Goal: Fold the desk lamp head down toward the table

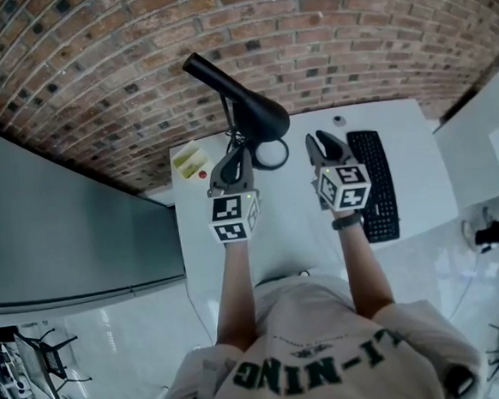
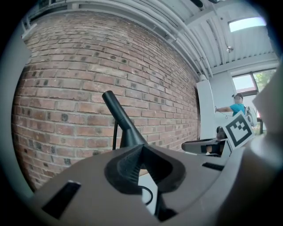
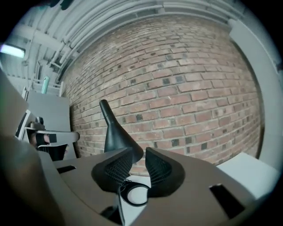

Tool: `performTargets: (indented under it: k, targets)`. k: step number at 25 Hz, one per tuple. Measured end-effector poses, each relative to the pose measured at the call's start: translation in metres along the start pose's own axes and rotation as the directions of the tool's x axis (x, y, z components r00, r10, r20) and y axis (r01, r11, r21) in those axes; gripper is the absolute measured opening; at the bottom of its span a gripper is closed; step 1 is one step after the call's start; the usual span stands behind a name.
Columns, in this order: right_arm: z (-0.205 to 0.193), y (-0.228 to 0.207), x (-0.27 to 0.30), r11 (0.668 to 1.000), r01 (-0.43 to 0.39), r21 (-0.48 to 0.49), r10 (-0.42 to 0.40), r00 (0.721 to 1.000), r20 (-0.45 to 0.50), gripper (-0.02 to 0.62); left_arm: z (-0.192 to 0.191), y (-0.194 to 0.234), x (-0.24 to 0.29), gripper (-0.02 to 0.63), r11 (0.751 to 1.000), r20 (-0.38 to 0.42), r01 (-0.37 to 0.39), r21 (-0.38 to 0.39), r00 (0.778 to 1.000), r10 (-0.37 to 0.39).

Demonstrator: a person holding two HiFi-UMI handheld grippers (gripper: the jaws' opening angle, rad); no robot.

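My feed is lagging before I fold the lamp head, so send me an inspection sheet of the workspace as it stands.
Surface: white table, set against the wall.
Job's things: black desk lamp, head raised and tilted, above its ring base.
Clutter: black keyboard at right; yellow pad at left; small round thing, too small to tell.
Grippers: left gripper has its jaws together at the tips, nothing between; right gripper has its jaws slightly apart, empty.
Cables: thin black cord running down beside the lamp.
Surroundings: brick wall behind; grey cabinet at left.
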State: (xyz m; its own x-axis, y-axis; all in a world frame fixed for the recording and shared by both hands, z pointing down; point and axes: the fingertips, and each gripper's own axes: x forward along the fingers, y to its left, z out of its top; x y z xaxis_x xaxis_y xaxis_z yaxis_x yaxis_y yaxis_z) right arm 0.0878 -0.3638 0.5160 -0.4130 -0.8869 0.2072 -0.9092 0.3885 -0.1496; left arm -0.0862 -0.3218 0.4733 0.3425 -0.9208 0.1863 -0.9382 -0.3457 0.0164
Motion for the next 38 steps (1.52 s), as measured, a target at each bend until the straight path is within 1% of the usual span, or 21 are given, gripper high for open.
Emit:
performTargets:
  k: [4,7,14,18,27,31,35,38]
  targets:
    - [0.008,0.007,-0.025,0.998,0.025,-0.062,-0.023,0.999,0.043,0.069,0.000,-0.013,-0.009,0.002,1.000,0.006,0.010,0.005,1.000,-0.010]
    - [0.011,0.012,-0.039,0.996,0.028,-0.079,-0.022,0.998,0.066,0.040,0.001,-0.020,-0.014,0.002,1.000,0.014,0.016,0.013,1.000,-0.016]
    - [0.012,0.016,-0.062,0.995,0.049,-0.087,-0.042,0.995,0.088,0.005,0.000,-0.034,-0.026,0.002,1.000,0.020,0.023,0.017,1.000,-0.023]
    - [0.010,0.016,-0.067,0.994,0.059,-0.094,-0.050,0.994,0.096,0.005,0.000,-0.039,-0.030,0.002,0.999,0.023,0.024,0.022,0.999,-0.024]
    - [0.017,0.026,-0.071,0.994,0.043,-0.100,-0.032,0.993,0.116,0.005,0.003,-0.041,-0.034,0.002,0.999,0.032,0.024,0.027,0.999,-0.025]
    - [0.015,0.028,-0.068,0.994,0.039,-0.101,-0.027,0.993,0.116,0.003,-0.001,-0.039,-0.032,0.002,0.999,0.026,0.018,0.032,0.999,-0.019]
    - [0.013,0.028,-0.062,0.995,0.036,-0.092,-0.027,0.994,0.101,0.003,-0.004,-0.031,-0.028,0.002,0.999,0.026,0.000,0.045,1.000,-0.001]
    - [0.014,0.025,-0.054,0.995,0.039,-0.090,-0.030,0.994,0.109,0.003,-0.006,-0.021,-0.026,0.002,0.998,0.032,-0.031,0.055,0.999,0.030]
